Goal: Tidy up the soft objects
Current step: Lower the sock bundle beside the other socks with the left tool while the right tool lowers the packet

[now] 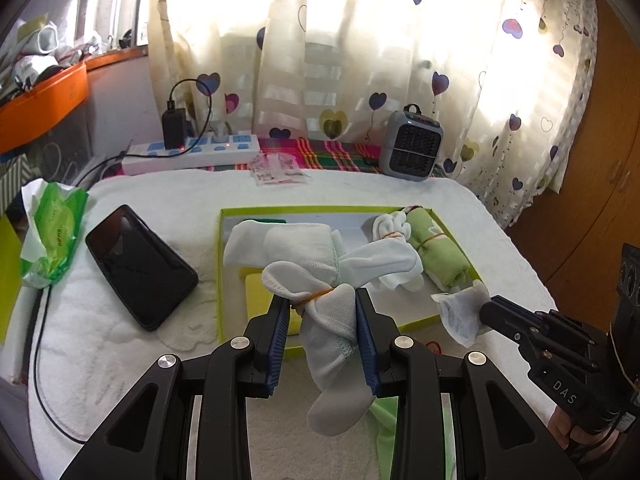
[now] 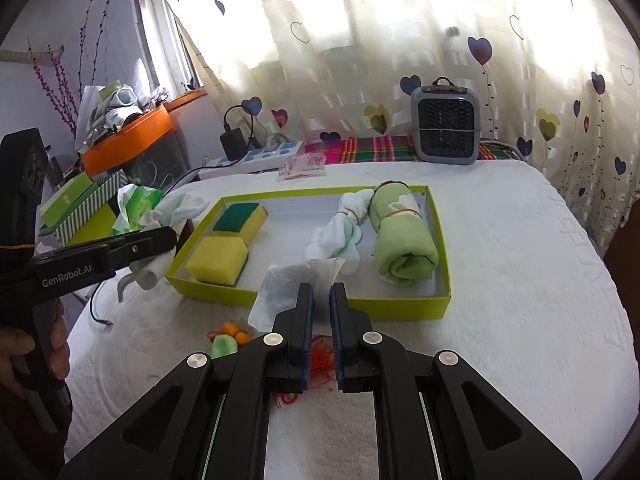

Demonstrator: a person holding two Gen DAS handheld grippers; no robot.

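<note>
My left gripper [image 1: 322, 300] is shut on a white sock bundle [image 1: 320, 272] tied with a rubber band, held above the near left part of the green tray [image 1: 320, 210]. My right gripper [image 2: 321, 294] is shut on a small white pouch [image 2: 288, 286] at the tray's [image 2: 400, 308] near rim; it also shows in the left wrist view [image 1: 460, 312]. In the tray lie two yellow sponges [image 2: 218, 260], another tied white sock bundle [image 2: 340, 232] and a rolled green towel [image 2: 400, 240].
A black phone [image 1: 140, 266] and a green wipes pack [image 1: 54, 232] lie left of the tray. A power strip [image 1: 192, 154] and a grey heater [image 1: 412, 146] stand at the back. Red rubber bands [image 2: 320, 364] and small orange-green items [image 2: 228, 338] lie near me.
</note>
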